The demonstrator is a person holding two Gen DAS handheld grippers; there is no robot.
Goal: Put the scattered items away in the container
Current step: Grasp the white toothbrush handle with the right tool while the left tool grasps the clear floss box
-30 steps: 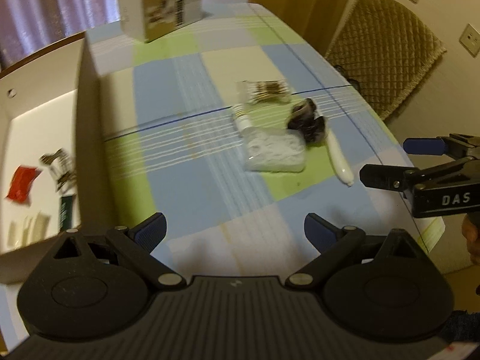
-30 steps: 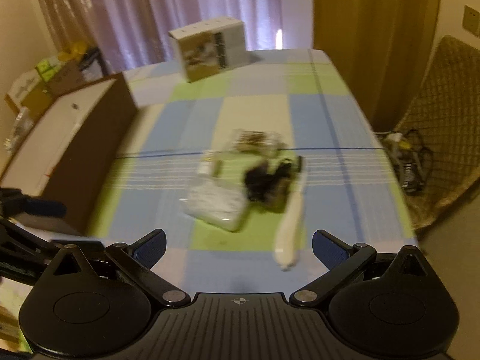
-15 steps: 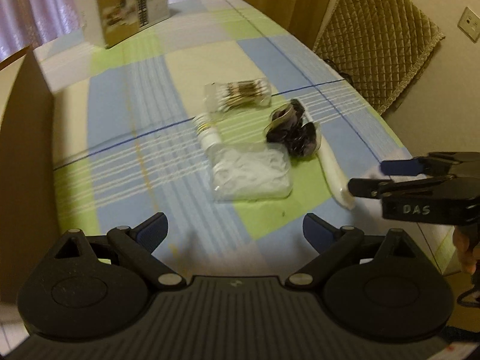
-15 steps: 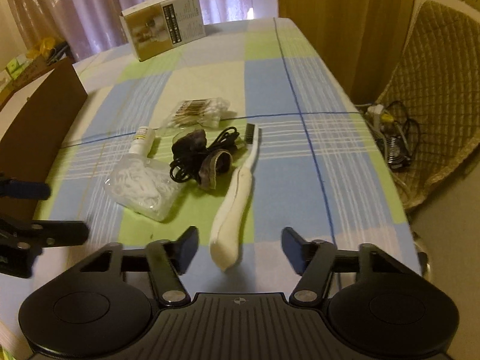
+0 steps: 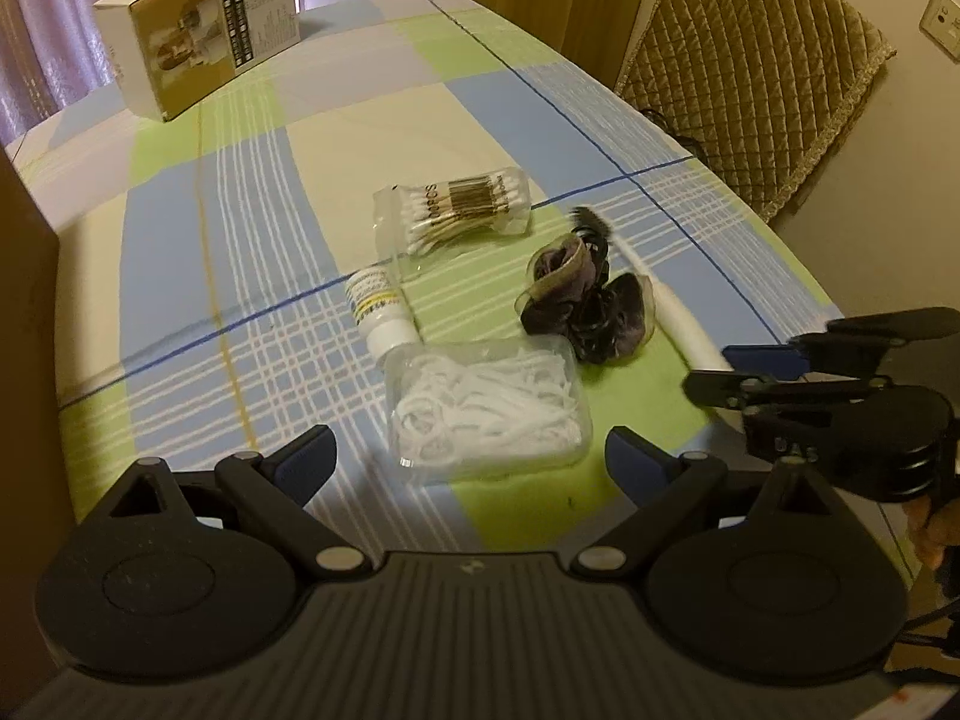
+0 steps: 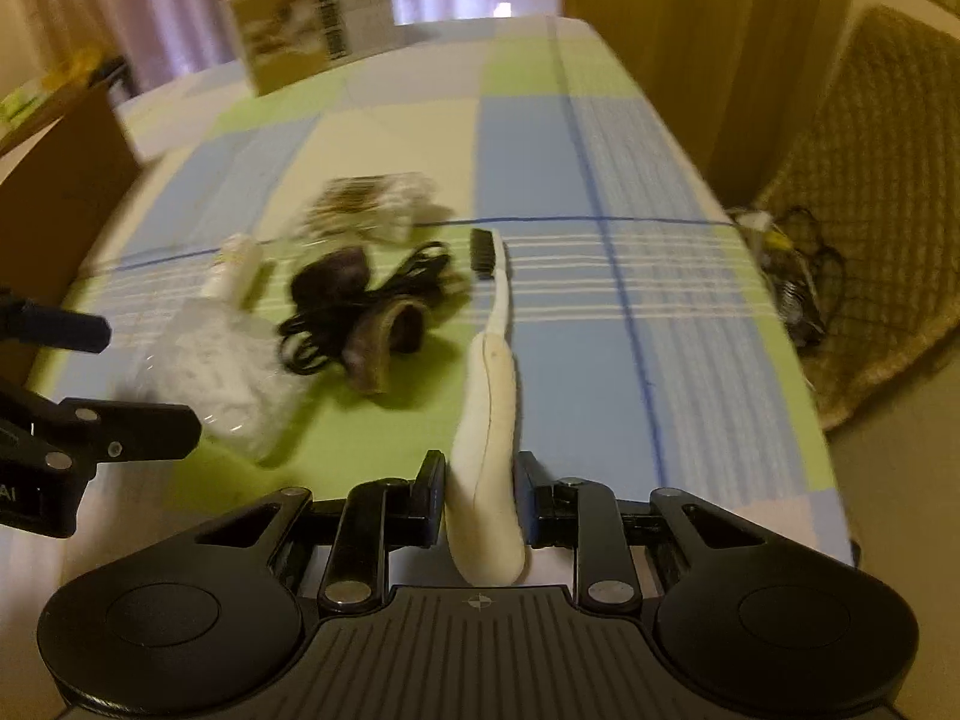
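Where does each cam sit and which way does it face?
Left wrist: on the open left tongs, looking across the table at the floss box; right tongs enter at right.
Right wrist: on the right tongs, closed around the toothbrush handle, facing down the table; left tongs at left.
Shared: toothbrush, floss box, scrunchies, carton.

Both wrist views look low and close along the table [image 5: 252, 252], sharing its scattered items
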